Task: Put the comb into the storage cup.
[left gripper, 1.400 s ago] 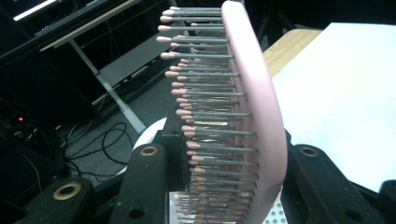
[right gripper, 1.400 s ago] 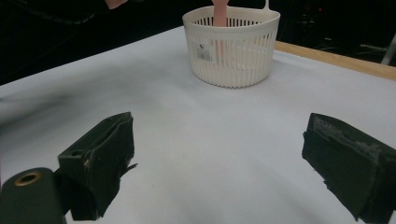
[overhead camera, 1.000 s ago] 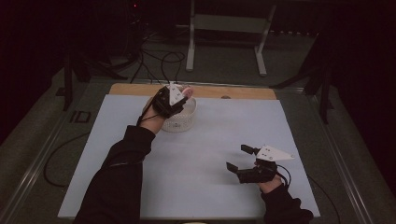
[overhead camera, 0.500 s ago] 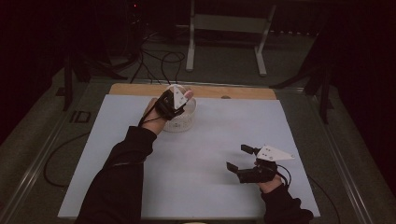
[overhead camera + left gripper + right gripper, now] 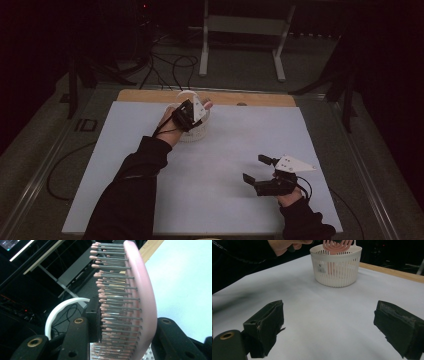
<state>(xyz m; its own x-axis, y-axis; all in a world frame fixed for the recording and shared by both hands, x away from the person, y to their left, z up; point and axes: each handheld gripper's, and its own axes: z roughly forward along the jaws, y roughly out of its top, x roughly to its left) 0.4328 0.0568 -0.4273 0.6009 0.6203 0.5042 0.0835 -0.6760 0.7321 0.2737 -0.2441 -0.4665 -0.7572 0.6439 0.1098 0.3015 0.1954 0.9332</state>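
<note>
A: How far along can the work be judged to be?

B: About midway. A pink hairbrush [image 5: 140,302] is clamped between the jaws of the left hand-held gripper [image 5: 192,112], bristle side against one jaw and smooth back against the other, and it is held at the white slatted basket [image 5: 336,267] near the far edge of the surface [image 5: 235,165].

A: Has the brush been let go?

B: Not yet. In the right gripper view its head [image 5: 337,245] is seen above the rim while its lower part shows through the slats. Whether the bottom has been reached cannot be told.

A: And the other side?

B: The right hand-held gripper [image 5: 259,172] is kept wide open and empty, low over the near right of the surface, well apart from the basket.

A: What is left?

B: Lowering and release, by this judgement.
</note>
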